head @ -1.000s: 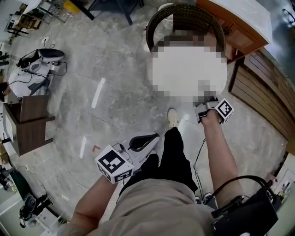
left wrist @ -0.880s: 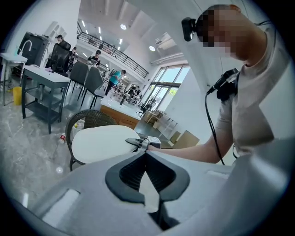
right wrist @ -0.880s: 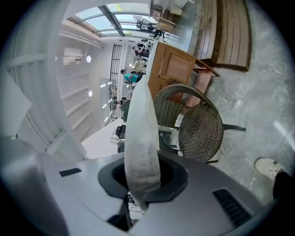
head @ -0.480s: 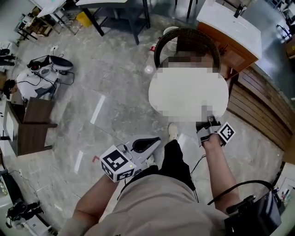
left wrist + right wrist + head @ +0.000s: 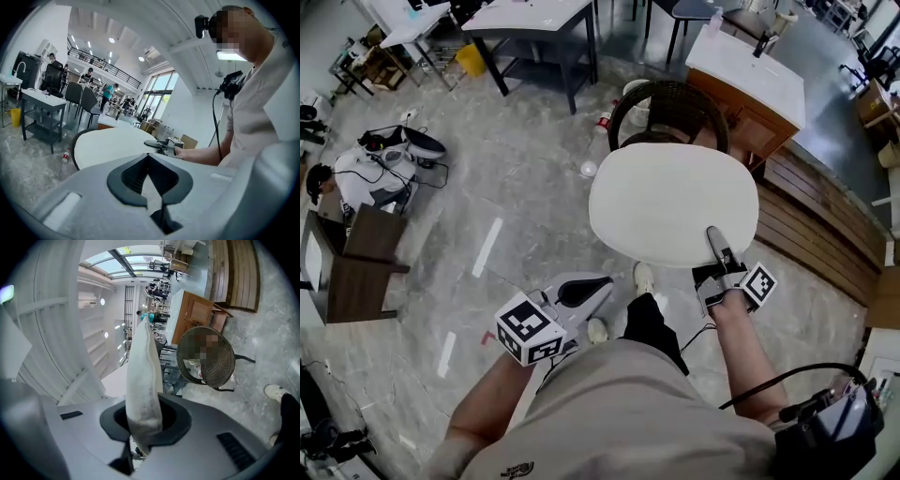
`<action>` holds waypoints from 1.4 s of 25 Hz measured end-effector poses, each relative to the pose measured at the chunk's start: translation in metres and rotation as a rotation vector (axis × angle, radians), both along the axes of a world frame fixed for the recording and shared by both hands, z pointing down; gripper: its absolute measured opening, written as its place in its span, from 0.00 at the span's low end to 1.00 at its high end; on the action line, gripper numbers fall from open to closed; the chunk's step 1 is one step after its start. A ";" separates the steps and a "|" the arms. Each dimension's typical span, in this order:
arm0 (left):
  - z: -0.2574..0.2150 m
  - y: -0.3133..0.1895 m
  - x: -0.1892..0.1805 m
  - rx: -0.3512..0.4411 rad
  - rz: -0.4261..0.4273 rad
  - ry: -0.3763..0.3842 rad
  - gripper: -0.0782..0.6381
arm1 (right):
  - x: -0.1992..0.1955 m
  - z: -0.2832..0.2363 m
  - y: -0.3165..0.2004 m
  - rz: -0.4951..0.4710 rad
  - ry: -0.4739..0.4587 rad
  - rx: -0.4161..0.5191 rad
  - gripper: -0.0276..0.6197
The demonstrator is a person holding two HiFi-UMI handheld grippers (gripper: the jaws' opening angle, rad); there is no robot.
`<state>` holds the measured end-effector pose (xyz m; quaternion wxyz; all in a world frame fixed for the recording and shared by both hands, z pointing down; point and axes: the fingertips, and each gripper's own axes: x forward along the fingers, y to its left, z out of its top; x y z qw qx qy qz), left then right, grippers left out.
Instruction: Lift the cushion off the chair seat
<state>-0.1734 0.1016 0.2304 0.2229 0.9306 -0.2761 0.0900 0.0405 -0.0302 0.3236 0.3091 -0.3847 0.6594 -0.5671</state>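
Observation:
In the head view a white oval cushion (image 5: pixel 673 204) hangs flat in the air, in front of and above the dark wicker chair (image 5: pixel 667 111). My right gripper (image 5: pixel 719 246) is shut on the cushion's near right edge. In the right gripper view the cushion (image 5: pixel 143 362) stands edge-on between the right gripper's (image 5: pixel 144 420) pads, with the wicker chair (image 5: pixel 208 357) on the floor beyond it. My left gripper (image 5: pixel 581 292) is apart from the cushion at lower left, shut and holding nothing. The left gripper view has the left gripper (image 5: pixel 149 161) pointing at the cushion (image 5: pixel 112 145) and the right gripper (image 5: pixel 157 144).
A wooden cabinet with a white top (image 5: pixel 750 84) stands behind the chair, and wooden slats (image 5: pixel 825 225) run along the right. A dark table (image 5: pixel 534 28) is at the back, a small brown table (image 5: pixel 356 258) and cabled gear (image 5: pixel 384 150) at left. The person's shoe (image 5: pixel 644 278) is under the cushion's near edge.
The right gripper has lifted with the cushion, which now sits clear of the wicker chair. The left gripper has also risen a little, still shut and apart from the cushion.

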 end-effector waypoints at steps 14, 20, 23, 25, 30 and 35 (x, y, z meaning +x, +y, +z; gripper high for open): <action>-0.020 0.055 -0.045 0.042 -0.044 0.033 0.12 | -0.021 -0.046 0.095 -0.002 -0.016 0.039 0.11; -0.018 0.067 -0.059 0.033 -0.060 0.045 0.12 | -0.032 -0.051 0.119 -0.011 -0.021 0.044 0.11; -0.018 0.072 -0.062 0.032 -0.058 0.048 0.12 | -0.034 -0.051 0.128 -0.009 -0.022 0.044 0.11; -0.019 0.075 -0.064 0.036 -0.056 0.050 0.12 | -0.038 -0.051 0.132 -0.012 -0.023 0.045 0.11; -0.020 0.079 -0.066 0.039 -0.056 0.057 0.12 | -0.044 -0.053 0.139 -0.019 -0.023 0.048 0.11; -0.018 0.082 -0.070 0.040 -0.062 0.057 0.12 | -0.049 -0.056 0.140 -0.027 -0.028 0.059 0.11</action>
